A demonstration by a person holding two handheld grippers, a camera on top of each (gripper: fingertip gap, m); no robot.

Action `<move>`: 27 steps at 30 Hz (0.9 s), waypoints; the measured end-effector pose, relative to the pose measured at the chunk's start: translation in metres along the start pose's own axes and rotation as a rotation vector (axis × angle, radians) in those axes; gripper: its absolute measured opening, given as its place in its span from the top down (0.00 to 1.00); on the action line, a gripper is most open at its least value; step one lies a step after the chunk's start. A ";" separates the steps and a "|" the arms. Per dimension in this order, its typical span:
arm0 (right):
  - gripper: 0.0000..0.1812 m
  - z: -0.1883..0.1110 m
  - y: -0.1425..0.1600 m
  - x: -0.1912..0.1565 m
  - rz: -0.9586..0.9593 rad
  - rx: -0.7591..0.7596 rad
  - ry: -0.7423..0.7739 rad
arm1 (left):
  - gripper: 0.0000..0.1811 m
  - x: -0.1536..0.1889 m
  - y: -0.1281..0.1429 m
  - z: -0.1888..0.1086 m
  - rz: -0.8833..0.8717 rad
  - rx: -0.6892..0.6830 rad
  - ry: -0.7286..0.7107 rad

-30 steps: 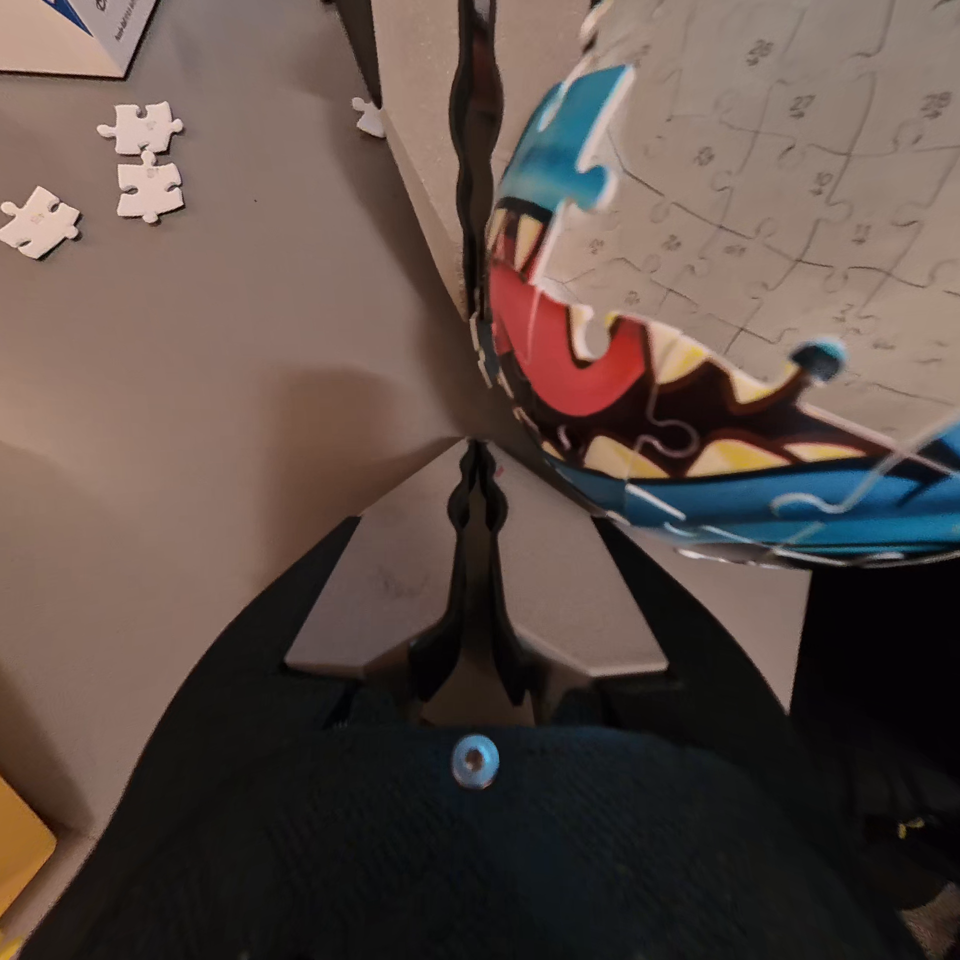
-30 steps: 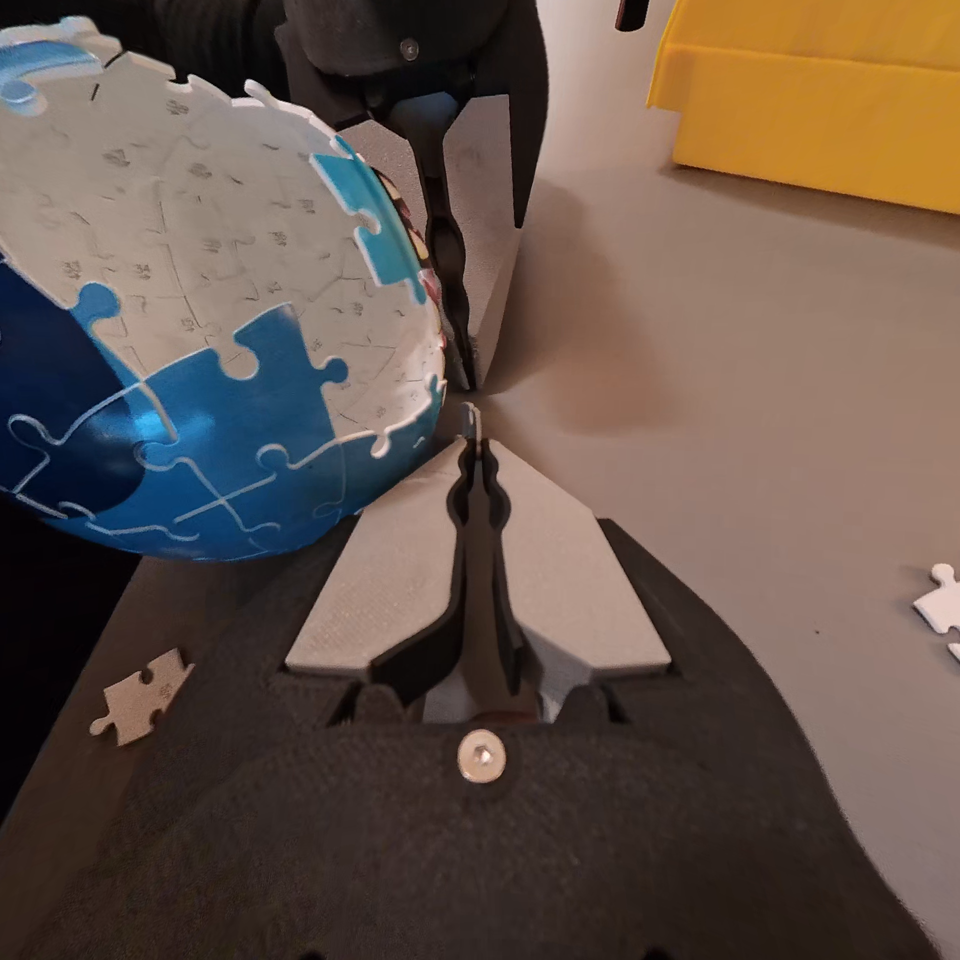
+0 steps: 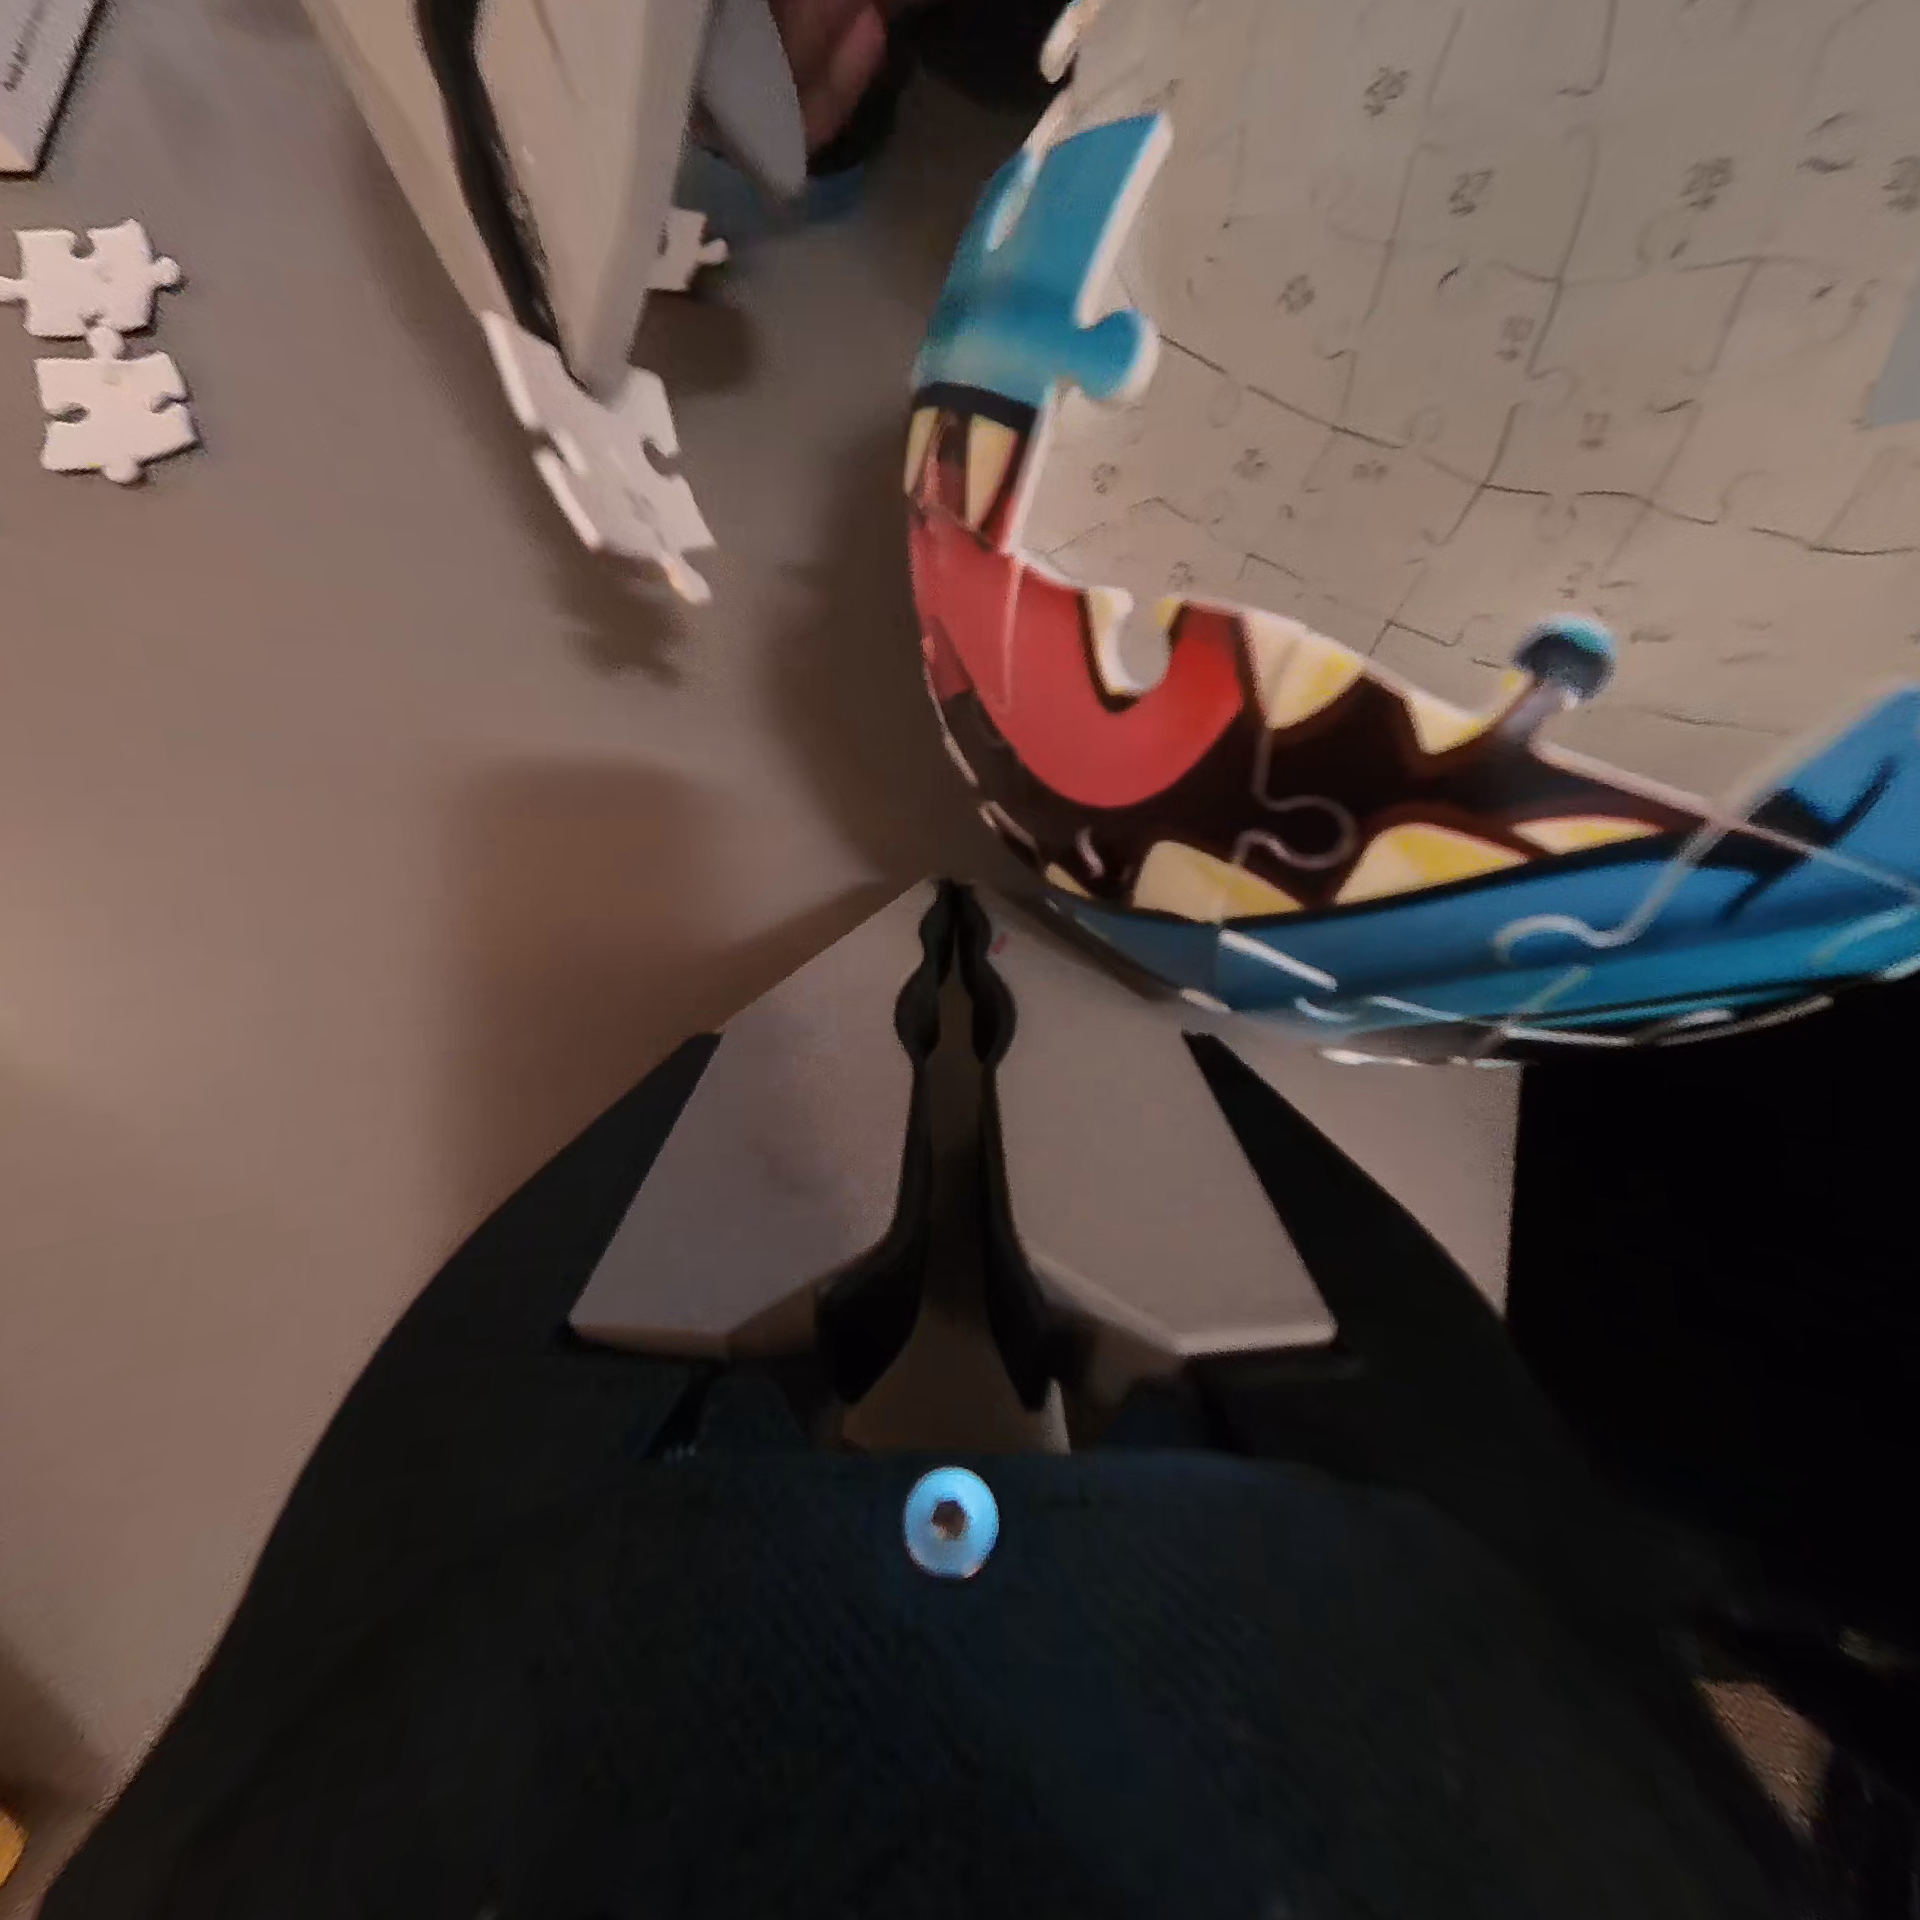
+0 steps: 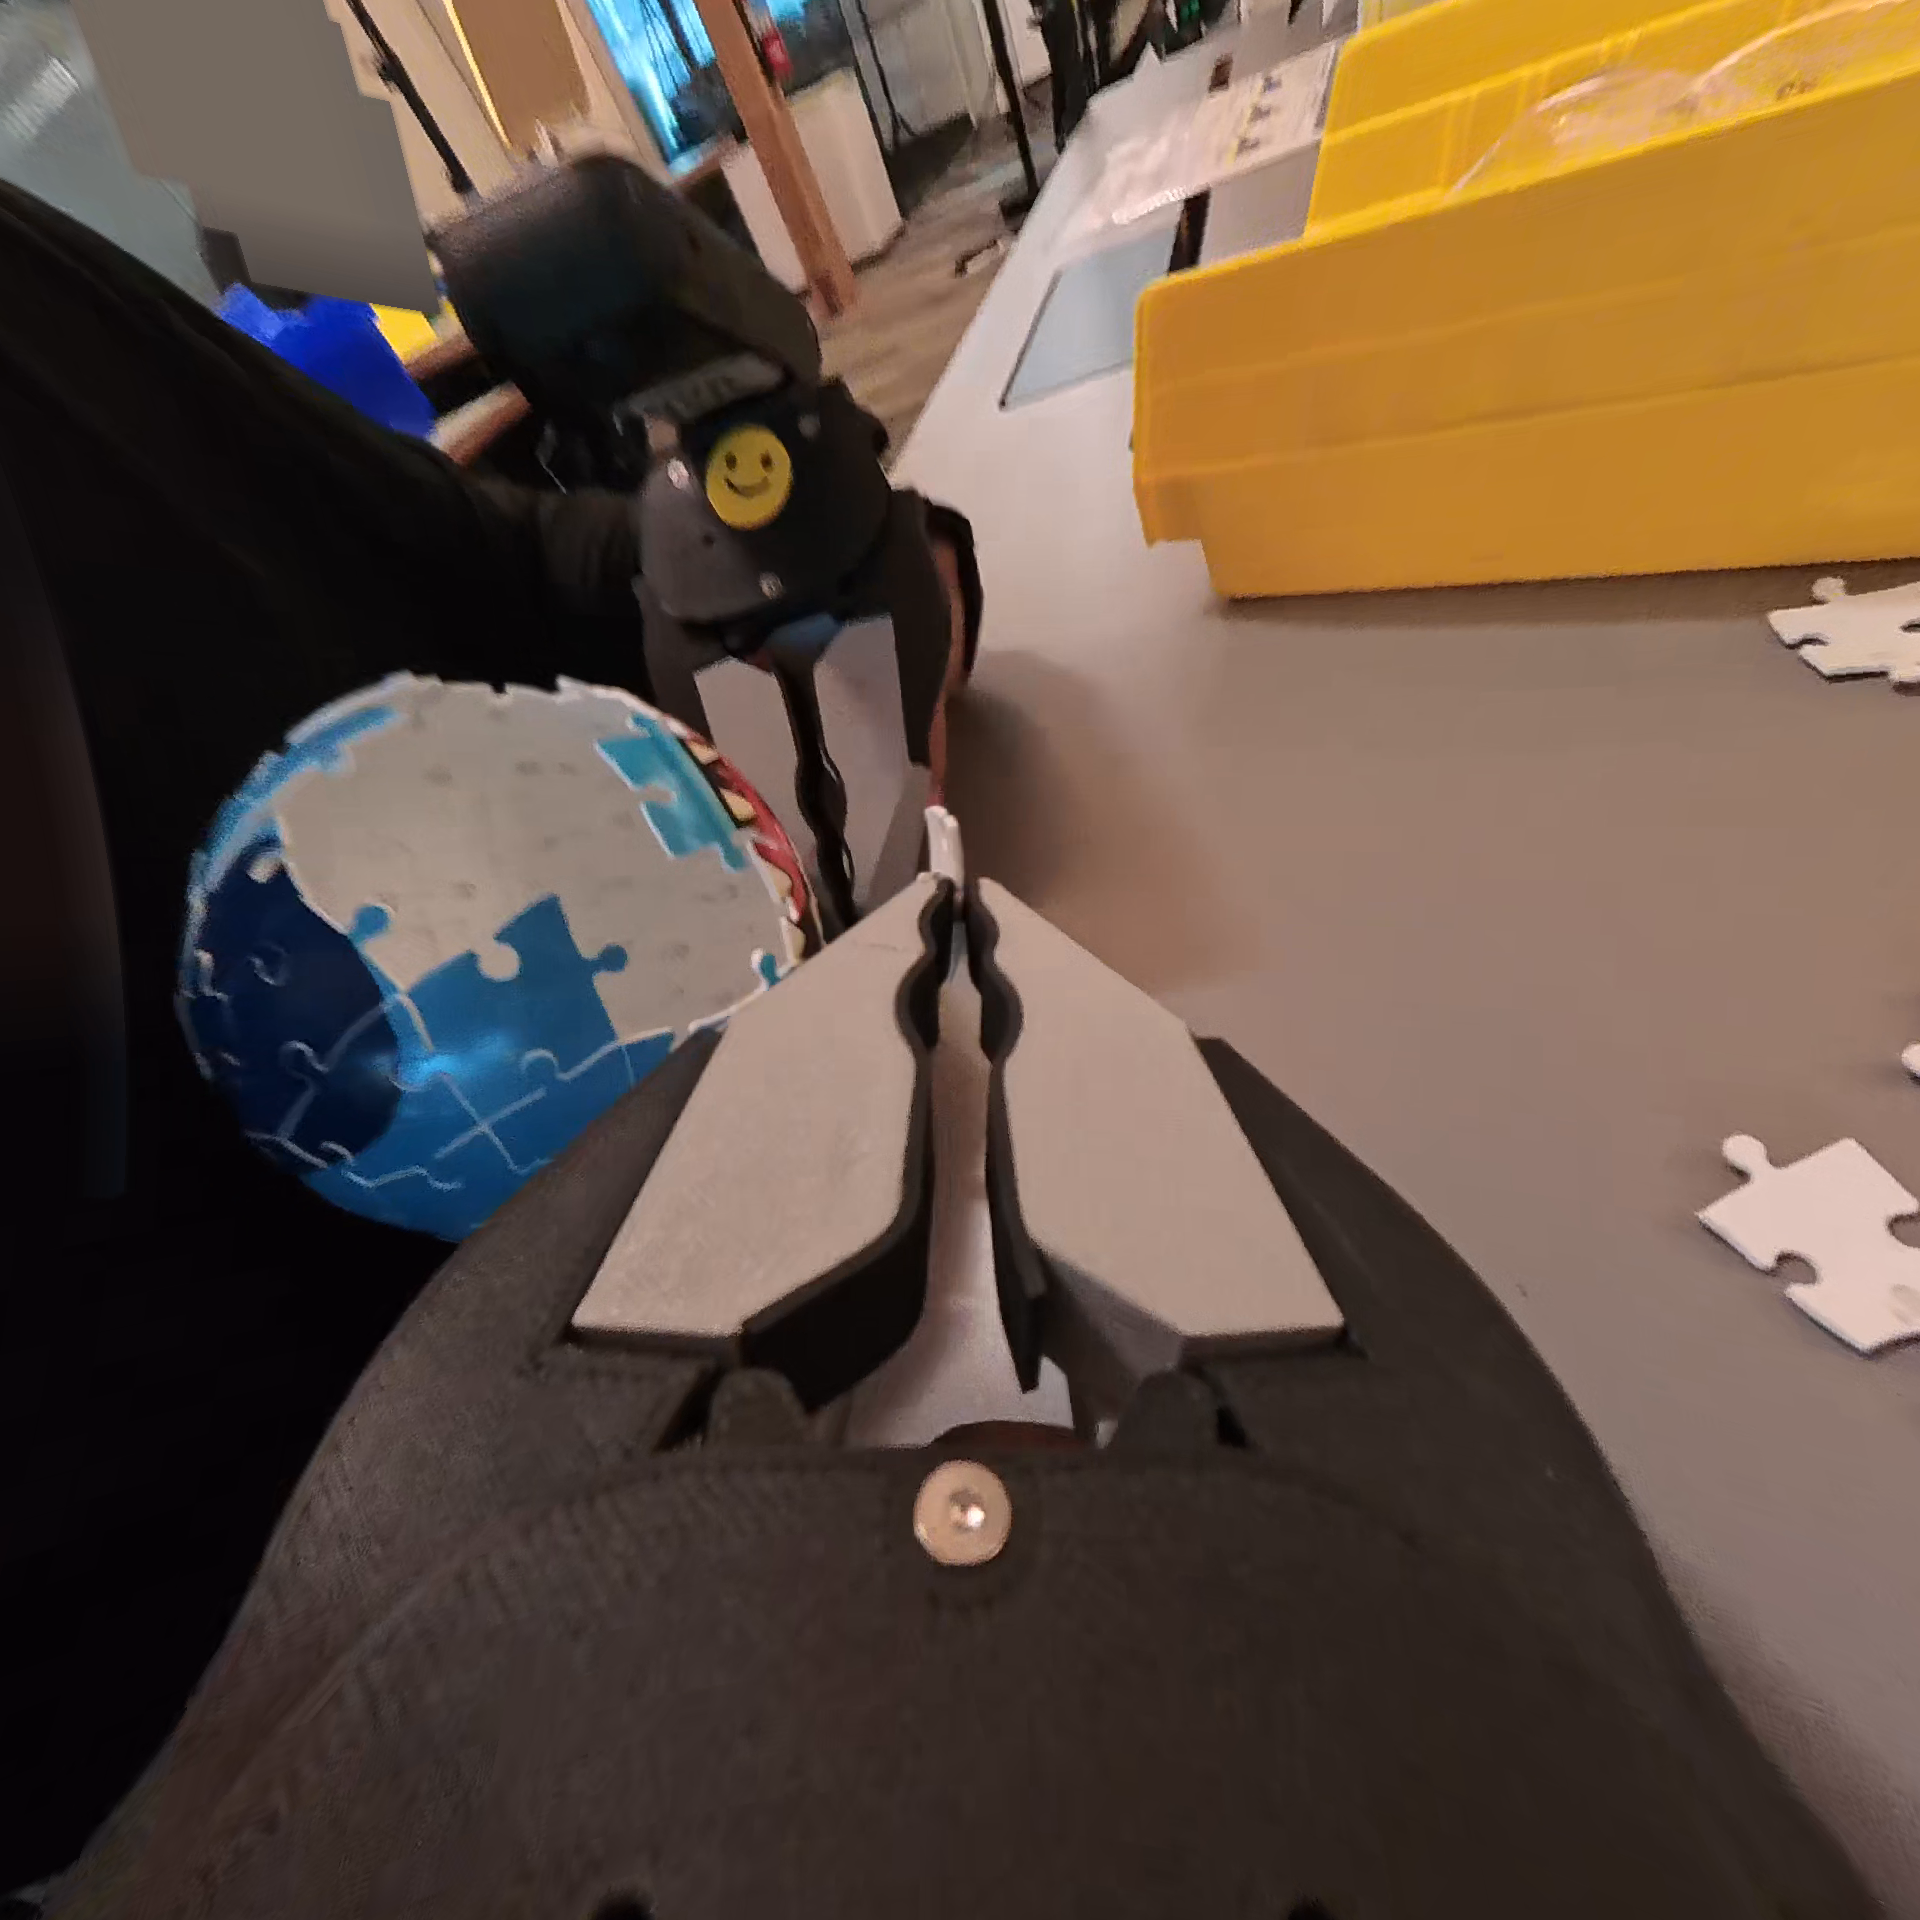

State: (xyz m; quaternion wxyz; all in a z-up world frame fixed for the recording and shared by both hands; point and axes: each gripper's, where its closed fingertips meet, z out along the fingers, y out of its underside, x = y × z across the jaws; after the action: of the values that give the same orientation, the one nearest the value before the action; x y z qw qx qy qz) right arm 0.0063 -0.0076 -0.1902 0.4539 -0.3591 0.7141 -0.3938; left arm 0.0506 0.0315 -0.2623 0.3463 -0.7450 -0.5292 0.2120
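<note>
Two hand-held grippers in play. Left hand-held gripper (image 3: pixel 951 894): jaws pressed together at the tips, nothing visible between them, sitting just beside the lower edge of the puzzle ball (image 3: pixel 1455 520). Right hand-held gripper (image 4: pixel 958 896): clamped on one white puzzle piece (image 4: pixel 943 844), which sticks out past the tips edge-on; in the left wrist view the same piece (image 3: pixel 613 457) hangs flat below that gripper's tips, clear of the bench (image 3: pixel 312 727). One puzzle ball, a partly built sphere of curved interlocking pieces: glossy blue outer shell with a cartoon mouth in red, yellow teeth and dark outline, and a matte grey inner face with small printed marks showing through the open gap. It sits at the bench edge against a person's dark sleeve (image 4: pixel 260 623). Loose white pieces on the bench: two (image 3: pixel 99 353) side by side in the left wrist view, plus one more partly hidden behind the right gripper; three or so show at the right edge in the right wrist view, largest (image 4: pixel 1818 1236) nearest. Two stacked yellow plastic bins (image 4: pixel 1558 364) stand at the far side. Bench is smooth matte grey. Gripper fingers are grey wedges with black wavy pads.
</note>
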 end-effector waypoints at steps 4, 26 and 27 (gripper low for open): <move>1.00 -0.004 -0.002 -0.005 -0.017 0.026 0.018 | 1.00 0.002 0.000 0.000 -0.039 0.001 0.048; 1.00 -0.003 0.007 -0.024 -0.135 -0.014 0.114 | 1.00 -0.031 0.000 -0.007 -0.142 0.025 -0.171; 1.00 -0.004 0.007 -0.025 -0.133 -0.010 0.111 | 1.00 -0.034 -0.001 -0.008 -0.157 0.035 -0.190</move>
State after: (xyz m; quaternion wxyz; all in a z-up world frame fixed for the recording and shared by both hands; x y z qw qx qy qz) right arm 0.0102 0.0180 -0.1863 0.3846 -0.3858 0.7147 -0.4387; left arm 0.0438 -0.0027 -0.2577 0.3231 -0.6716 -0.6126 0.2632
